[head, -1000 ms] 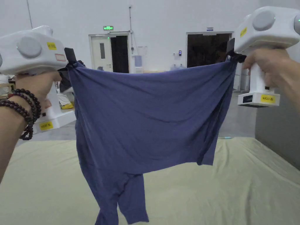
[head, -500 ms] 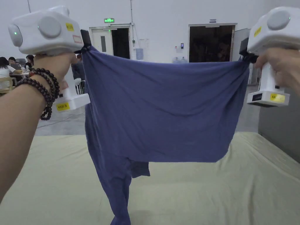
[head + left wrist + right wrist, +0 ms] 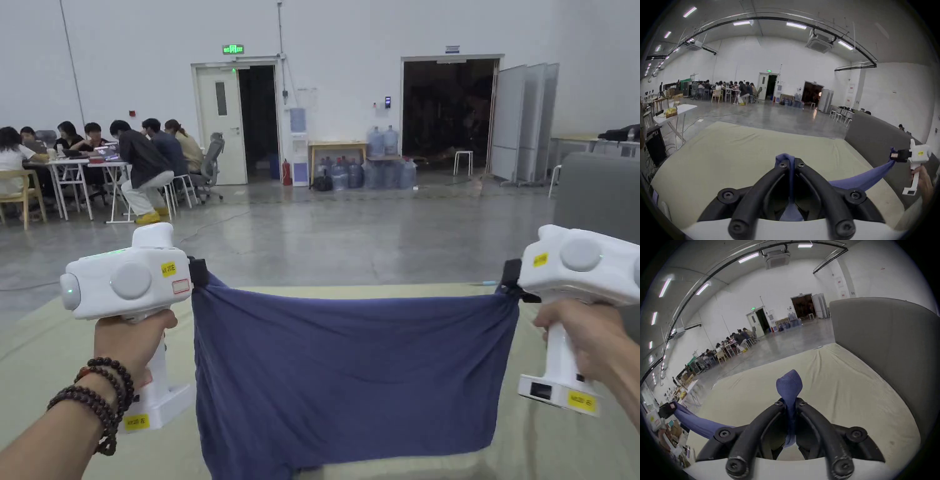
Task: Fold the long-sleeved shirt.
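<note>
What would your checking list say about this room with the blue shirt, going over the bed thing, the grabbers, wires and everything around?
Surface: pale yellow padded mat, wrinkled, bare around the shirt.
Job's things: blue shirt stretched flat between both grippers, hanging down over the mat.
Clutter: nothing seen on the mat.
Grippers: left hand-held gripper shut on one top corner; right hand-held gripper shut on the other, cloth bunched past its jaws.
Cables: a cable trails over the concrete floor.
Surroundings: people at tables, water bottles by open doorways, a grey partition beside the mat.

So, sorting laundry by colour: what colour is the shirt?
Plain blue-purple shirt, clearest in head view.
</note>
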